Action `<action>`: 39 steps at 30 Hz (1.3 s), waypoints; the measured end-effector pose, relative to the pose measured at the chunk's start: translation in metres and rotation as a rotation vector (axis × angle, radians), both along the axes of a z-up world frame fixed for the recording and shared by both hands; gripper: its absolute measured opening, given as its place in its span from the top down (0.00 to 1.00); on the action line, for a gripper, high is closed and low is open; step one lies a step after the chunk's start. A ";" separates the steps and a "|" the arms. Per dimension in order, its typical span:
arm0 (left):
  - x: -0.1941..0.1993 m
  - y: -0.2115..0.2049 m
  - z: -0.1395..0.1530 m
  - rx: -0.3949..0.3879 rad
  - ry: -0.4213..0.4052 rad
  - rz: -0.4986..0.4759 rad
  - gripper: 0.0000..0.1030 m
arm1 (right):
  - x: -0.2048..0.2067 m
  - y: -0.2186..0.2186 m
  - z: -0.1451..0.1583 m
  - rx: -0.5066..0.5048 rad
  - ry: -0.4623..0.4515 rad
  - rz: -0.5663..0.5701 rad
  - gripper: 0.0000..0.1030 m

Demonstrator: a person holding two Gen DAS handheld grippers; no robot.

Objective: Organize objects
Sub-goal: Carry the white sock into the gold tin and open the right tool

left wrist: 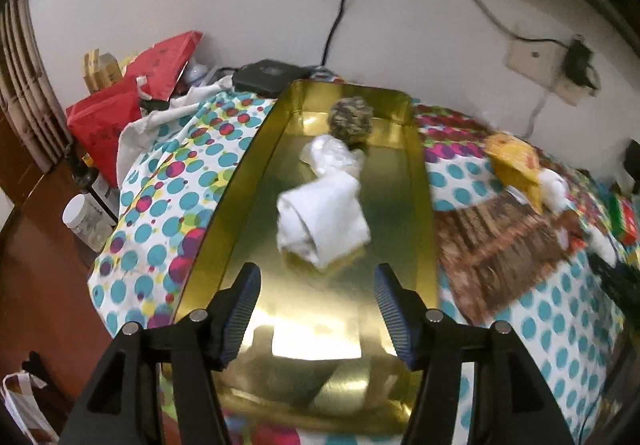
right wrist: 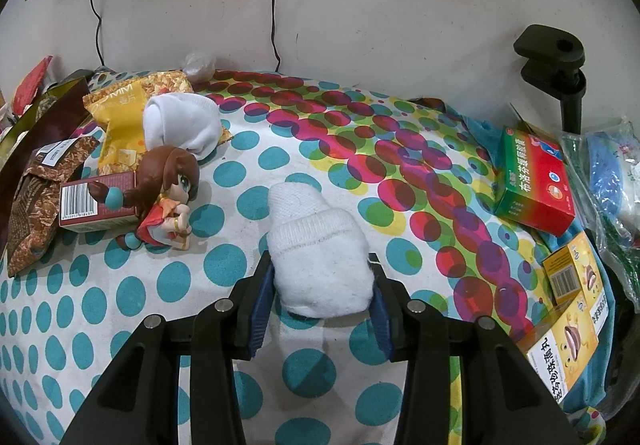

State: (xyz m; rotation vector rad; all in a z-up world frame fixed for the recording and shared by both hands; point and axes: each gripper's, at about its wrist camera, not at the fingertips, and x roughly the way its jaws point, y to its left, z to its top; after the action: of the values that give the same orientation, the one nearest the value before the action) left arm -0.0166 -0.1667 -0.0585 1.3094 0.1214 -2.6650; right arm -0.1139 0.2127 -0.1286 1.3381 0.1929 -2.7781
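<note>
Socks are what is being sorted; nearest, one rolled white sock (right wrist: pixel 320 269) sits clamped between the pads of the right gripper (right wrist: pixel 320 285), just above the dotted cloth (right wrist: pixel 120 305), its long axis running straight away from the jaws.

Left gripper (left wrist: pixel 316 309) hangs released with nothing between its fingers, over the near end of the gold tray (left wrist: pixel 420 181); just ahead of it lies a white sock roll (left wrist: pixel 324 217), slanting away, then a second white bundle (left wrist: pixel 334 159) touching it, then a mottled ball (left wrist: pixel 351 121) against the far wall.

By my reading the tray lies off to the left of the held sock, so the right hand must carry it that way; the left is nearer the tray but empty.

Counted: three bundles in the tray, one sock held, one more white sock (right wrist: pixel 180 121) resting on a yellow packet (right wrist: pixel 120 117) beyond a doll (right wrist: pixel 168 197); three boxes at the right, one green-and-red (right wrist: pixel 532 181) and two yellow.
</note>
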 end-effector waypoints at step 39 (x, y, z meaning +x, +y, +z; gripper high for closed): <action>0.122 0.116 -0.037 0.103 -0.004 -0.299 0.41 | 0.013 0.025 0.028 -0.160 0.132 -0.172 0.61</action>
State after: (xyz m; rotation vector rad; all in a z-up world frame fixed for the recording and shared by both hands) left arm 0.1054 -0.0503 -0.0951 1.4686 0.0670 -2.9381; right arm -0.1011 0.2376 -0.1006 1.1888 -0.1440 -2.9500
